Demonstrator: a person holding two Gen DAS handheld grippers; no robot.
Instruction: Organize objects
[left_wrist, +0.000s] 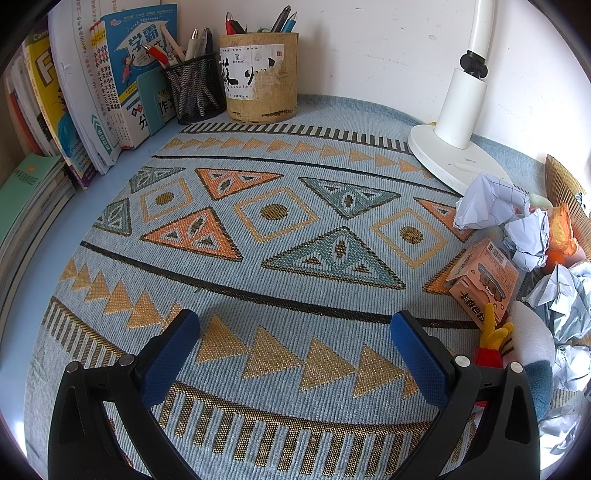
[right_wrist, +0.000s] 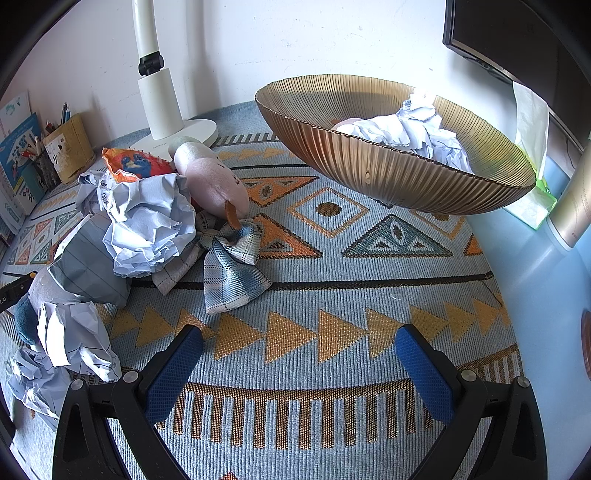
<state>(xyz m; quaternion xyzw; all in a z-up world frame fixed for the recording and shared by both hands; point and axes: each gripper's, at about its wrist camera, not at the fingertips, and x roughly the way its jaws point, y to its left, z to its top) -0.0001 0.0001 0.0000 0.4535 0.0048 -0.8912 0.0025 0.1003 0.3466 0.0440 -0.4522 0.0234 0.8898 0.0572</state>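
Note:
My left gripper (left_wrist: 295, 325) is open and empty above the patterned mat (left_wrist: 258, 229). To its right lie crumpled paper balls (left_wrist: 491, 203), a small pink carton (left_wrist: 484, 280) and a plush toy (left_wrist: 524, 339). My right gripper (right_wrist: 299, 343) is open and empty over the mat (right_wrist: 332, 295). Left of it lie crumpled paper balls (right_wrist: 147, 229), a plaid cloth (right_wrist: 229, 266), a pink plush toy (right_wrist: 214, 181) and an orange snack bag (right_wrist: 133, 162). A ribbed gold bowl (right_wrist: 388, 173) at the far right holds crumpled paper (right_wrist: 413, 133).
Books (left_wrist: 92, 92), a mesh pen holder (left_wrist: 195, 88) and a round pen pot (left_wrist: 262, 77) stand along the far left wall. A white desk lamp (left_wrist: 458, 122) stands at the back, also in the right wrist view (right_wrist: 162, 103). A tissue pack (right_wrist: 532, 199) and monitor (right_wrist: 524, 40) sit beyond the bowl.

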